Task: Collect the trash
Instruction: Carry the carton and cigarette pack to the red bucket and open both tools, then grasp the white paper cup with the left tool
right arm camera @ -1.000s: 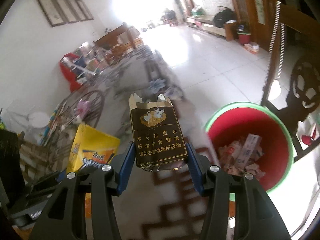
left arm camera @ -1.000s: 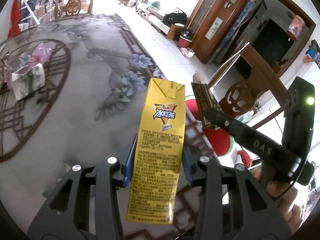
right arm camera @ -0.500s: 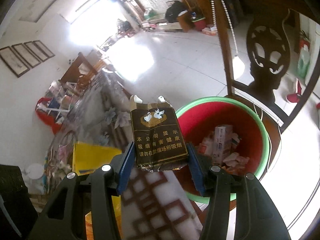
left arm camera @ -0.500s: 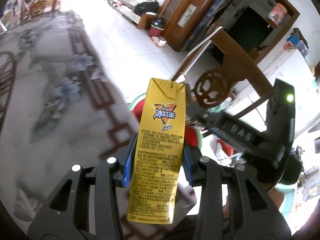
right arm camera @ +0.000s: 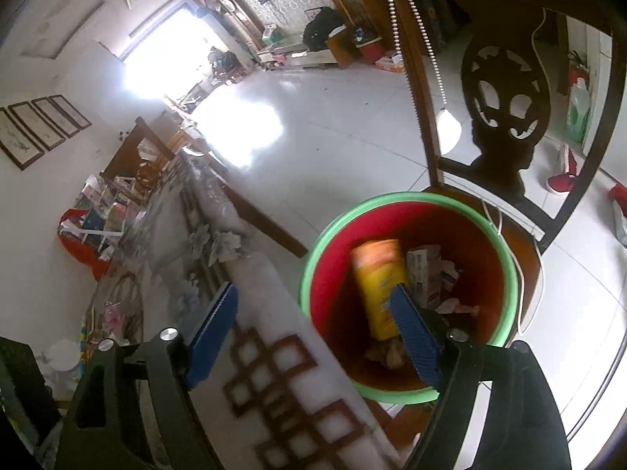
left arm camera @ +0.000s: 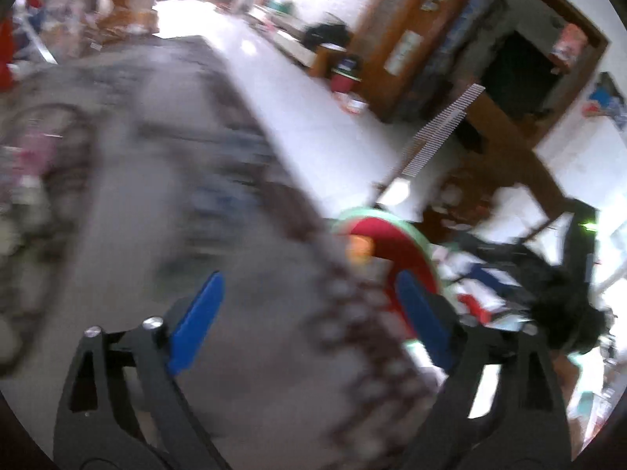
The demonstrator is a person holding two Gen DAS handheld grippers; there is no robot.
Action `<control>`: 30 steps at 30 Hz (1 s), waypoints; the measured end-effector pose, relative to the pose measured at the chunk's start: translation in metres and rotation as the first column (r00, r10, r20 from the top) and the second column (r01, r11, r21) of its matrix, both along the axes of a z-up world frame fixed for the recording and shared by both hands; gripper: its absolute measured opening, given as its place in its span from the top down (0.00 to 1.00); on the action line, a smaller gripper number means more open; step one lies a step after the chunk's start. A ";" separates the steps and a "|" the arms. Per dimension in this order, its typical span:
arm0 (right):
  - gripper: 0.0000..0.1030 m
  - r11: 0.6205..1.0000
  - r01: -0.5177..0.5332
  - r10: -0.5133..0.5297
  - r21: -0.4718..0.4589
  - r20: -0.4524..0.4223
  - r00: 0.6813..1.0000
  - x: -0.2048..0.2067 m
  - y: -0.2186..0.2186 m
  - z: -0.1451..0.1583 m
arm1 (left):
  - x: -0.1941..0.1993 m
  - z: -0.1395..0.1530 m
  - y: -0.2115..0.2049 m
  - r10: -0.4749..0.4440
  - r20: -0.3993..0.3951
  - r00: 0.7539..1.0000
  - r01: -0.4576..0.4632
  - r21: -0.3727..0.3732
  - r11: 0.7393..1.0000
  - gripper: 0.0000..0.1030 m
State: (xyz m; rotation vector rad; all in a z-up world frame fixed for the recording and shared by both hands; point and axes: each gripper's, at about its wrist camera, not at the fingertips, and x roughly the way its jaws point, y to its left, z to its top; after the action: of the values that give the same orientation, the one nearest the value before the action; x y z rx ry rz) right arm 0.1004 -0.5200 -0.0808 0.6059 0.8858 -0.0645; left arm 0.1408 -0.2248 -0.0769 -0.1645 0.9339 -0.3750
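Both claws stand spread wide with nothing between their blue pads, the jaws having just been opening. In the right wrist view the right claw [right arm camera: 313, 333] hangs over the table [right arm camera: 274, 293] edge, its right pad over the mouth of the red bin [right arm camera: 505, 274] with the green rim, at lower right of the frame. Inside the bin a yellow drink carton [right arm camera: 378, 282] stands tilted, blurred, against crumpled wrappers and a small box [right arm camera: 425, 270]. A dark carved chair [right arm camera: 505, 90] rises just behind the bin at upper right.

The left wrist view is heavily smeared. The left claw [left arm camera: 309, 321] is empty over the patterned table, and the bin [left arm camera: 407, 243] shows at centre right just past the table edge, a yellow-orange blur [left arm camera: 358, 248] at its rim; whether that is the carton I cannot tell. The dark body of the other gripper sits at far right.
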 end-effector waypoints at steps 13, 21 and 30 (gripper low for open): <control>0.22 0.984 -0.177 0.177 0.007 -0.016 0.984 0.025 0.078 0.003 | 0.044 -0.005 0.185 0.366 -0.015 0.930 -0.359 0.159 0.919 0.08; 0.22 0.966 -0.259 0.259 0.012 -0.032 0.965 0.037 0.116 0.000 | 0.071 -0.040 0.178 0.325 -0.055 0.944 -0.287 0.349 0.892 0.08; 0.21 0.963 -0.270 0.271 0.022 -0.051 0.961 0.045 0.126 -0.006 | 0.091 -0.063 0.205 0.448 -0.125 0.885 -0.408 0.256 0.877 0.31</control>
State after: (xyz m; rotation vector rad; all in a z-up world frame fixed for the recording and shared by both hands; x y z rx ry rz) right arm 0.1455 -0.3936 -0.0868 0.4939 1.0154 0.1737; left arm 0.2320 -0.0200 -0.1396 -0.1970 1.0797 0.1636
